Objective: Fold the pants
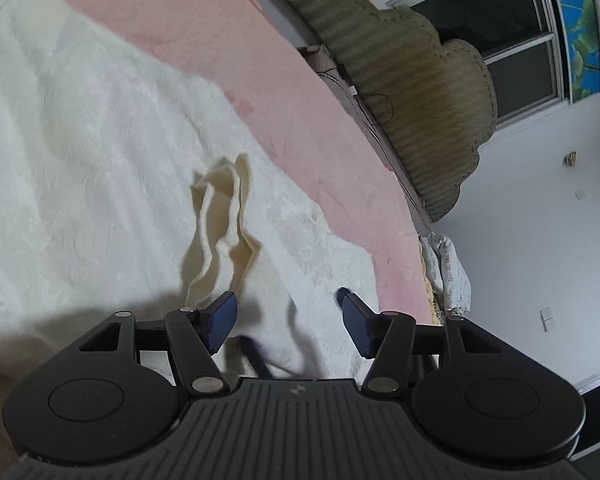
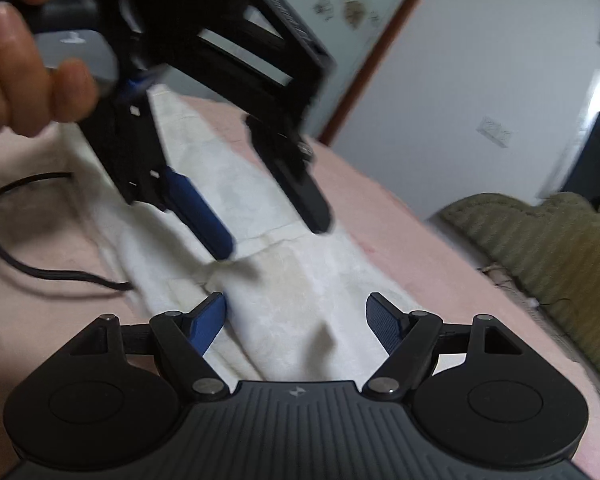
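**Both claws open over white pants on pink bed**

White pants (image 1: 80,160) spread flat across pink bed (image 1: 228,40), textured fabric, lying mostly smooth. In left wrist view, small cream fabric bit (image 1: 224,220) sticking up in loose wavy folds from pants, just ahead of left claw (image 1: 288,316). Left claw parted, blue pads (image 1: 222,320) apart, nothing clamped between them; cream fabric near left pad tip, contact unclear. Shadow of claw on cloth below.

In right wrist view, pants (image 2: 260,200) running as long strip away from camera over bed (image 2: 400,240), an edge crossing mid-strip. Right claw (image 2: 296,320) low over near end of pants, standing wide open, pads on either side of cloth, gripping nothing. Left claw (image 2: 276,224) seen from outside here, blurred, hanging above middle of pants, fingers spread, empty. Hand (image 2: 24,56) wrapped on its handle at top left.

Black cable (image 2: 40,272) lying on bed left of pants. Green ribbed headboard (image 1: 412,92) past bed edge, window (image 1: 500,40) behind it, white wall (image 1: 540,240) with switch plates.
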{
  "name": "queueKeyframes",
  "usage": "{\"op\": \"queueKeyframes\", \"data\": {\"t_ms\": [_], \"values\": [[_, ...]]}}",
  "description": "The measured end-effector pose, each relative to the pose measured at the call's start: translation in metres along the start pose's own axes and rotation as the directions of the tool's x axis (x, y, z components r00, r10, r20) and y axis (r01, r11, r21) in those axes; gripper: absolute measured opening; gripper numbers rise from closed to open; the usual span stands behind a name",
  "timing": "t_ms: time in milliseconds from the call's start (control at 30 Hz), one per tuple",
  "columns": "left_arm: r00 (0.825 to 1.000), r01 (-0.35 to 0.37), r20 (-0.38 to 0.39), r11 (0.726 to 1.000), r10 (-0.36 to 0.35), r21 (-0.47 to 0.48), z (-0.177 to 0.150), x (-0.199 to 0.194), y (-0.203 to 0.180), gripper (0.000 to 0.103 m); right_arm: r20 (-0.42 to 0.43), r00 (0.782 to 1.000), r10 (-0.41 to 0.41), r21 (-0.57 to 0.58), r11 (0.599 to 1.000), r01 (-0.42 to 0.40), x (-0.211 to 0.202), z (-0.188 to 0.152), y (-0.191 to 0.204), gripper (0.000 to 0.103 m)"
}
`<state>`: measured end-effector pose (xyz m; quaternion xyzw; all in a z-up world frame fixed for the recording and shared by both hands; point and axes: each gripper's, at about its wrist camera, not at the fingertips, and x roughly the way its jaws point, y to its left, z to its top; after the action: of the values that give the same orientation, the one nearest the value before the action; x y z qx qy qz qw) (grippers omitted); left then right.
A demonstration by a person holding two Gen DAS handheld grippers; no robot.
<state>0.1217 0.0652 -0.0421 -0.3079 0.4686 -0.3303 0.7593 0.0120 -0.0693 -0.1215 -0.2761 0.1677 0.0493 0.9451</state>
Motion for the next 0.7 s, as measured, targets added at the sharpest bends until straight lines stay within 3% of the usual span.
{"op": "queueKeyframes", "data": {"t_ms": [133,267,367,467,567,633,700], "values": [[0.999,0.012,-0.03,1.0,-0.012,-0.026,0.002,0.004,0.002,0.066,0.043,0.994,-0.102,0.012,0.995,0.102,-0.004,-0.001,-0.007,0.077],[0.994,0.066,-0.081,0.993,-0.074,-0.094,0.003,0.021,0.009,0.071,0.029,0.995,-0.1,0.041,0.994,0.099,-0.003,-0.003,-0.013,0.077],[0.993,0.041,-0.105,0.987,-0.057,-0.153,0.004,0.035,0.015,0.072,0.021,0.994,-0.106,0.037,0.994,0.106,-0.003,-0.005,-0.015,0.077],[0.99,0.067,-0.109,0.97,-0.094,-0.235,0.005,0.041,0.024,0.075,0.021,0.993,-0.114,0.044,0.993,0.113,-0.006,-0.004,-0.017,0.077],[0.987,0.103,-0.09,0.949,-0.135,-0.298,0.006,0.038,0.034,0.079,0.047,0.997,-0.06,0.123,0.991,0.054,-0.013,-0.002,-0.031,0.077],[0.985,0.128,-0.068,0.929,-0.161,-0.349,0.007,0.036,0.041,0.081,0.094,0.996,-0.01,0.219,0.976,-0.011,-0.021,-0.002,-0.05,0.077],[0.984,0.144,-0.044,0.908,-0.175,-0.393,0.008,0.035,0.048,0.082,0.091,0.996,-0.003,0.295,0.955,-0.024,-0.02,0.0,-0.067,0.08]]}}
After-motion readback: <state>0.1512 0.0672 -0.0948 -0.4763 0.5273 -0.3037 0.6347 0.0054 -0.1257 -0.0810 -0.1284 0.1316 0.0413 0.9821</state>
